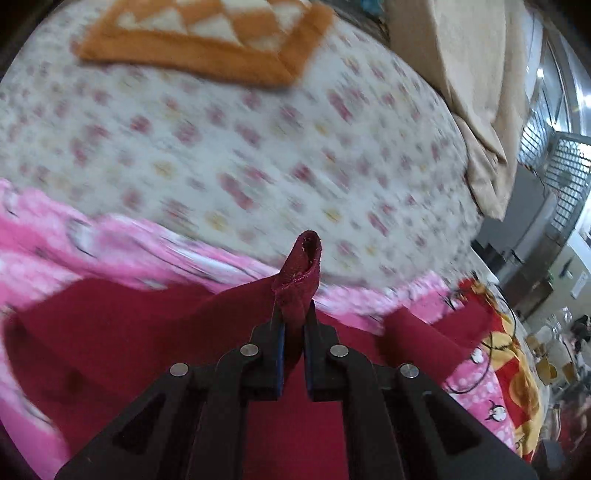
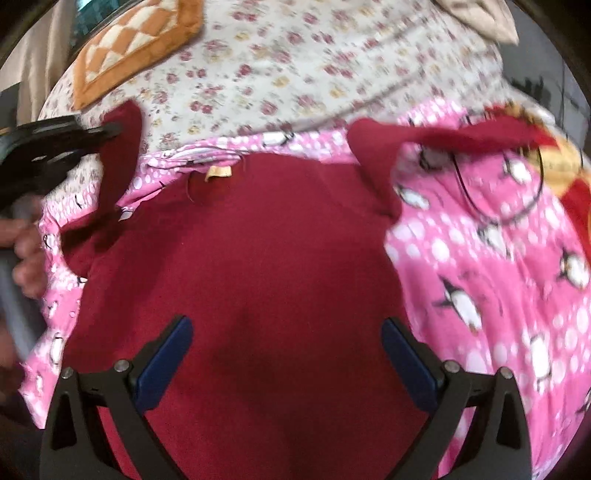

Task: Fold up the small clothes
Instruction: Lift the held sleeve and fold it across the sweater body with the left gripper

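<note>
A small dark red top [image 2: 258, 236] lies spread on a pink penguin-print blanket [image 2: 480, 258], collar label away from me. My left gripper [image 1: 293, 321] is shut on the end of its left sleeve [image 1: 301, 273] and holds it lifted off the blanket; it shows in the right wrist view [image 2: 107, 131] at the left edge. The other sleeve [image 2: 406, 136] lies stretched out to the right. My right gripper [image 2: 288, 339] is open and empty, hovering over the lower middle of the top.
The blanket lies on a bed with a white floral sheet [image 1: 240, 147]. An orange and cream checked pillow [image 1: 207, 33] sits at the far side. A beige cloth [image 1: 472, 92] hangs at the right. A thin black cable [image 2: 517, 206] loops over the blanket at the right.
</note>
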{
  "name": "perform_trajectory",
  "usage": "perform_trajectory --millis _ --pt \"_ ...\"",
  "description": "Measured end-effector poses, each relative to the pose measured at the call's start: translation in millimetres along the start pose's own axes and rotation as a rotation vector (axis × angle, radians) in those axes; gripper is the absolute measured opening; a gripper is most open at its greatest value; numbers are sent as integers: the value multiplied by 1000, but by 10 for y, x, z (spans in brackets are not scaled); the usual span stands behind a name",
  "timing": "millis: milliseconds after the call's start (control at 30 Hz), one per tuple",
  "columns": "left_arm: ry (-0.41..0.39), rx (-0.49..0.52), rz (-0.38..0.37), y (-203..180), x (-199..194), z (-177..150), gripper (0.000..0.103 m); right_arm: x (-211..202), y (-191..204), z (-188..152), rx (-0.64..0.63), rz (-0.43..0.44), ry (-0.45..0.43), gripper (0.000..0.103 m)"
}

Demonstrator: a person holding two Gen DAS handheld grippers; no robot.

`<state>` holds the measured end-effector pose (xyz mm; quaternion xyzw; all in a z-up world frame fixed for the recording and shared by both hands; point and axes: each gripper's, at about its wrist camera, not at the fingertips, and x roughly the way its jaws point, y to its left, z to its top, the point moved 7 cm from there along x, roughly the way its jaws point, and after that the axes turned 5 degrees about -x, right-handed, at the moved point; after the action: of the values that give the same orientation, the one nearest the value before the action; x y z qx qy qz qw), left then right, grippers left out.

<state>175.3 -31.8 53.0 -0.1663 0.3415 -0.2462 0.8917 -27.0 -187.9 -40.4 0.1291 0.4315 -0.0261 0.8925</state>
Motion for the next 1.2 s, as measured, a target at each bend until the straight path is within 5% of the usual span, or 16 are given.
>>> perform_trajectory --millis 200,333,467,533,833,900,1000,1133,1200 --pt "97 36 -47 -692 604 -596 0 -289 -434 59 65 -72 -60 103" --pt "164 47 -28 -772 837 -866 0 -422 -763 98 131 -158 -69 103" --pt "215 28 -12 -729 956 -1005 0 -531 -933 140 183 -128 -100 103" --pt "267 -5 -32 -730 1018 -1083 15 -578 -950 163 190 -124 -122 103" --pt "320 -10 -143 -716 600 -1095 17 -612 -925 278 204 -162 -183 103" --pt "281 20 -112 -532 397 -930 18 -560 -864 281 194 -162 -174 103" --pt "225 13 57 65 135 -625 18 -466 -667 299 154 -131 -160 103" --pt "161 -149 293 1155 -58 -311 18 -243 -237 612 14 -94 -187 103" --pt "145 -244 339 1533 -55 -353 18 -14 100 877 -127 -74 -205 103"
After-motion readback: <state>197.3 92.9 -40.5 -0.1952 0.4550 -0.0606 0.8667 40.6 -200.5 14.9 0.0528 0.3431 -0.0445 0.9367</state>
